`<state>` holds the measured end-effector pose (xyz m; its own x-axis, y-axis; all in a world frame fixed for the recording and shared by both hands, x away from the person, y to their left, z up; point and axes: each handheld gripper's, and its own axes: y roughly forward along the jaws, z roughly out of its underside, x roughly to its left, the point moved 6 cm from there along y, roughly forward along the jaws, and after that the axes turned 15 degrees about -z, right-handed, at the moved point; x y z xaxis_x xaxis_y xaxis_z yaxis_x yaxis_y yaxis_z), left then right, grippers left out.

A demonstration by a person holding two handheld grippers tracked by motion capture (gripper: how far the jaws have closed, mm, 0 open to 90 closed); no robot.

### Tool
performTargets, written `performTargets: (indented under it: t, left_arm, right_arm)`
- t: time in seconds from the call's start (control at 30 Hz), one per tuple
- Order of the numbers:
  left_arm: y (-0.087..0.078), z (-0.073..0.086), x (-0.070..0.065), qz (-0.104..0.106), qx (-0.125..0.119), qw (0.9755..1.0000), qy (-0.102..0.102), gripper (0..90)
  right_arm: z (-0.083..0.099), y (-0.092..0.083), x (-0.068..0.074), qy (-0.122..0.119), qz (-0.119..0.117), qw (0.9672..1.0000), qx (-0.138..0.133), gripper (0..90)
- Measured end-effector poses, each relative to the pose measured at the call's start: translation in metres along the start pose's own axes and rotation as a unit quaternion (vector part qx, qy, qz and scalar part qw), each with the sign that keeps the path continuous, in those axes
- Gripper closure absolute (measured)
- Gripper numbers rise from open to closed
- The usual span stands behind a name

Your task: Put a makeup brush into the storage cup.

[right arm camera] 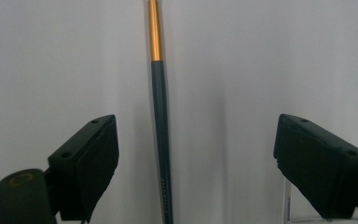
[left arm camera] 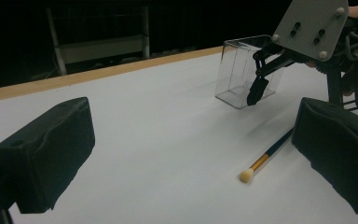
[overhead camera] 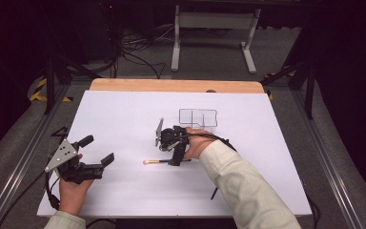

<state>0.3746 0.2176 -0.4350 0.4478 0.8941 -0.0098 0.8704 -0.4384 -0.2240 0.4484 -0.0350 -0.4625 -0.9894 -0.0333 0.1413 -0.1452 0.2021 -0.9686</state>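
While right gripper [right arm camera: 191, 158] gapes, brush [right arm camera: 161, 140] lies between jaws.

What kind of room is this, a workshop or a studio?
Probably a lab recording bay: a white-topped table in a dark space, loose cables on the carpeted floor, and a person holding a camera-fitted tool in each hand.

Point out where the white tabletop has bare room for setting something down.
Free: the far strip between the wooden edge and the clear plastic divided box, and the near-right corner. Crowded: centre, where the open right gripper straddles the dark gold-banded brush; the left gripper occupies near-left.
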Motion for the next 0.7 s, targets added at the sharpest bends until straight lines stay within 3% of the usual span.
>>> performTargets:
  t: [0.37, 0.7]
  left_arm:
    - [0.001, 0.0, -0.001, 0.001, 0.001, 1.0, 0.003, 0.3]
    - [0.001, 0.001, -0.001, -0.001, 0.005, 1.0, 0.009, 0.3]
  right_arm:
    - [0.002, 0.009, 0.002, 0.003, -0.011, 0.9994, 0.033, 33.9]
    - [-0.002, 0.013, 0.006, -0.004, -0.012, 0.9991, 0.04, 54.6]
